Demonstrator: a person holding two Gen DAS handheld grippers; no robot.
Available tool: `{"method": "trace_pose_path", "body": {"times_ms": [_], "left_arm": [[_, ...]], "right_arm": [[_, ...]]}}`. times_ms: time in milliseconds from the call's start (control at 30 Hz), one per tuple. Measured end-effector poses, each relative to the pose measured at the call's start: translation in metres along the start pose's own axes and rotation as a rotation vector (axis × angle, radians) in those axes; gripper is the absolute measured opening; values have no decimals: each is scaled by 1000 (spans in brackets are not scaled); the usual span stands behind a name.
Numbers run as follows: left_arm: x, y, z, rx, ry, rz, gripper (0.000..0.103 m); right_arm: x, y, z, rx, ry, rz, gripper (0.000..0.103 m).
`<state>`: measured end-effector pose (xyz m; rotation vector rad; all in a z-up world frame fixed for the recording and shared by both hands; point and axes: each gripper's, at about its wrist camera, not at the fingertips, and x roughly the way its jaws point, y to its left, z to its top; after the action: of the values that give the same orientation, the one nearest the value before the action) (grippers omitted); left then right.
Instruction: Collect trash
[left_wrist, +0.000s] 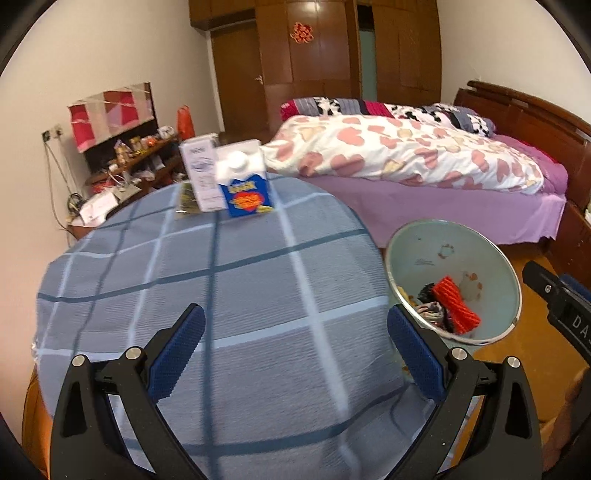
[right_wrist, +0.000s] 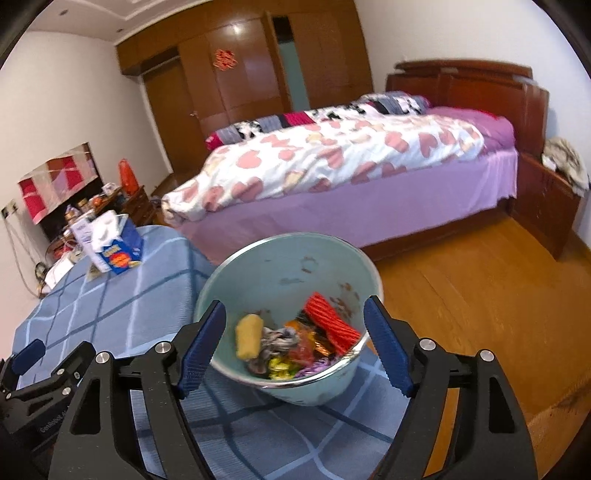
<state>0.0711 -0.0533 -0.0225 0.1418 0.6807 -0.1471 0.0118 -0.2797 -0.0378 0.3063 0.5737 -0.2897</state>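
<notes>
We hold both the left gripper (left_wrist: 295, 332) and right gripper (right_wrist: 295, 332) wide apart, empty, above the round pale-green bin (right_wrist: 258, 273) of crumpled wrappers (right_wrist: 306, 343).

Blue-grey checked tablecloth (left_wrist: 229, 288), pale mint bin (right_wrist: 273, 273) with a red ribbed wrapper (right_wrist: 330, 326), blue-and-white carton (left_wrist: 245, 188), pink-hearts white duvet (left_wrist: 399, 155), purple bedsheet (left_wrist: 443, 210).

Both black plastic tongs, left (left_wrist: 295, 354) and right (right_wrist: 295, 350), carry ribbed blue pads (left_wrist: 177, 354), silver screws, white lettering.
</notes>
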Motion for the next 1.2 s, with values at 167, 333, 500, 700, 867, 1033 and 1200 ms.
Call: {"method": "trace_pose_path", "body": {"times_ms": [167,333,500,700,867,1033,1200], "left_arm": [[-32,20,-3,-25,-68,36,97],[-60,32,-3,-36,-133,66,97],[-78,35,-2,-46,-175,77,97],[-85,34,-1,-52,-177,78,97],[-87,33,-1,-38,-187,83,97],[-88,32,-1,-40,-188,92,97],[-89,33,-1,-43,-191,92,97]], "right_arm": [[-27,21,-4,-30,-59,30,78],[-50,38,-4,-56,-116,53,78],[-70,49,-2,-92,-185,66,79],[-79,49,1,-93,-213,64,80],[-80,43,4,-70,-209,53,80],[-81,44,4,-75,-208,53,81],[-82,44,4,-63,-208,56,81]]}}
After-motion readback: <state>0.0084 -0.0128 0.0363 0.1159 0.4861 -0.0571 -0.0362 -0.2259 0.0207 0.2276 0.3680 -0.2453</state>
